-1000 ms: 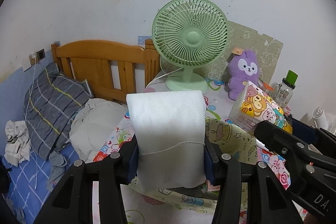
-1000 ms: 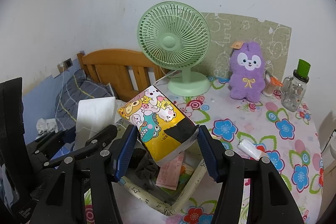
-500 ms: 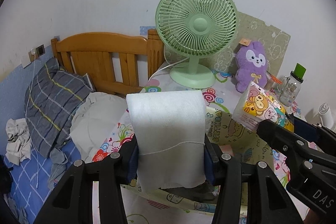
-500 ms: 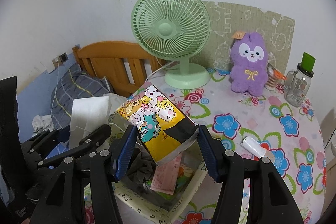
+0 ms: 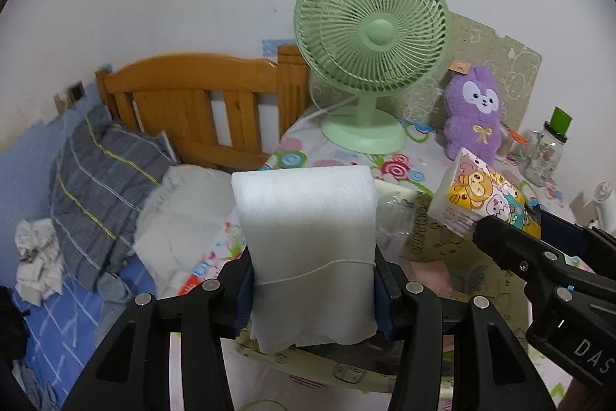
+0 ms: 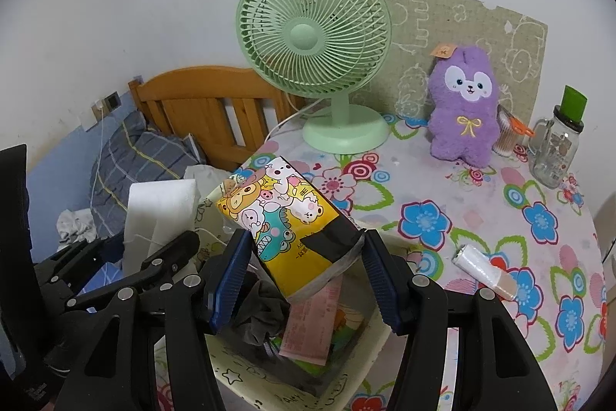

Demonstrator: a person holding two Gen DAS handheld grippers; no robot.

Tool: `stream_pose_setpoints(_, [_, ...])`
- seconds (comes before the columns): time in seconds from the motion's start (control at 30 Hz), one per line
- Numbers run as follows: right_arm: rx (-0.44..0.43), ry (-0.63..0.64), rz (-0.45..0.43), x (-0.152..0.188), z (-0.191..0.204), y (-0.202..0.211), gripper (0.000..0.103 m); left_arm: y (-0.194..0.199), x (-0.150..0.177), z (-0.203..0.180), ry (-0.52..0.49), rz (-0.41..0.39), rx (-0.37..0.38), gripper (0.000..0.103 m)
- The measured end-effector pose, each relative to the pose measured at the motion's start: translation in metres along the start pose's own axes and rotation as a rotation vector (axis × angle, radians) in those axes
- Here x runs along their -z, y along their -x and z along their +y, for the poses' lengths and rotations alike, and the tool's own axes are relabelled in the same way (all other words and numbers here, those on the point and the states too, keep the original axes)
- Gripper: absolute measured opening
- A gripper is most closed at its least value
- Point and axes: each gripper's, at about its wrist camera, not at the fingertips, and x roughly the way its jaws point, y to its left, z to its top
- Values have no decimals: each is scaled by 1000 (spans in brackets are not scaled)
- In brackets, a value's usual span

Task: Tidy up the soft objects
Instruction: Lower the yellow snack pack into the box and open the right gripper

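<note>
My left gripper (image 5: 313, 289) is shut on a white foam pad (image 5: 308, 241) tied with string, held above the cream storage box (image 5: 323, 368). My right gripper (image 6: 306, 276) is shut on a yellow cartoon tissue pack (image 6: 287, 218), tilted, above the same box (image 6: 369, 341), which holds dark cloth and a pink paper. The pack (image 5: 489, 195) and right gripper also show at the right of the left wrist view. The foam pad (image 6: 159, 214) shows at the left of the right wrist view. A purple plush toy (image 6: 464, 106) stands at the table's back.
A green fan (image 6: 315, 41) stands at the back of the flowered table (image 6: 481, 218). A glass jar (image 6: 558, 149) with green lid is at the right. A small white roll (image 6: 483, 270) lies on the table. A wooden bed (image 5: 200, 103) with bedding is left.
Both grippers, still holding their objects, have risen and drawn back a little from the fan; the table and fan sit lower and closer in view.
</note>
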Motion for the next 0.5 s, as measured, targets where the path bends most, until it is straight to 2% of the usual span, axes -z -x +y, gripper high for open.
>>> stream_pose_setpoints(0.07, [-2, 1, 4, 0, 1, -3, 62, 2, 1, 0, -19, -23, -33, 51])
stream_pose_setpoints(0.5, [4, 0, 24, 2, 1, -11, 62, -3, 0, 6, -5, -8, -22, 52])
